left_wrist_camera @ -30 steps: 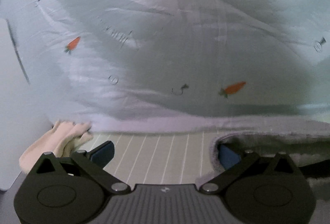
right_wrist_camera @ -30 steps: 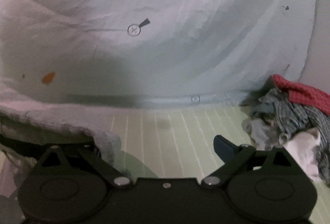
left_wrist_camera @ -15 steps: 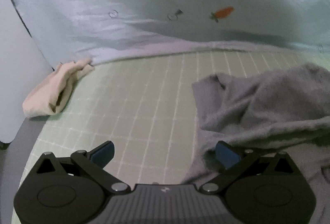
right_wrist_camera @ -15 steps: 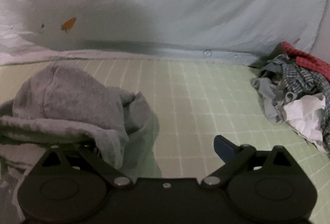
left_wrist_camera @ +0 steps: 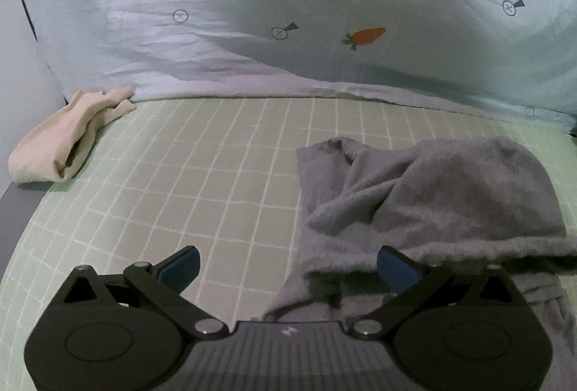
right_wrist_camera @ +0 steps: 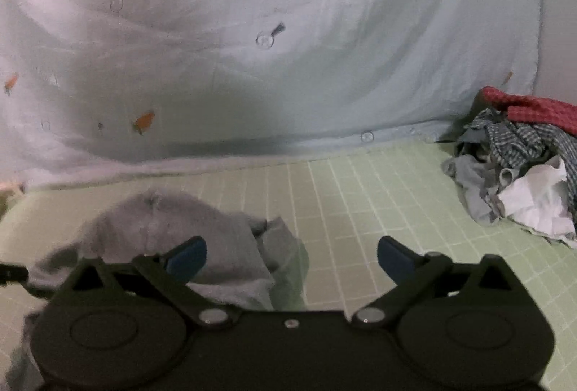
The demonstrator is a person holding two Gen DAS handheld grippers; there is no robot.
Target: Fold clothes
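A grey knitted garment (left_wrist_camera: 425, 196) lies crumpled on the green checked sheet (left_wrist_camera: 202, 174), to the right in the left wrist view. It also shows in the right wrist view (right_wrist_camera: 180, 229), low and to the left. My left gripper (left_wrist_camera: 288, 268) is open, its right finger at the garment's near hem. My right gripper (right_wrist_camera: 292, 256) is open and empty, its left finger over the garment's right edge.
A folded beige garment (left_wrist_camera: 61, 142) lies at the far left by a white wall. A pile of unfolded clothes (right_wrist_camera: 523, 182), checked, red and white, sits at the far right. A pale blue quilt with carrot prints (left_wrist_camera: 324, 12) rises behind the sheet.
The grey garment, held up near both grippers a second ago, now lies on the sheet. The right gripper has let go of it and drawn back slightly.
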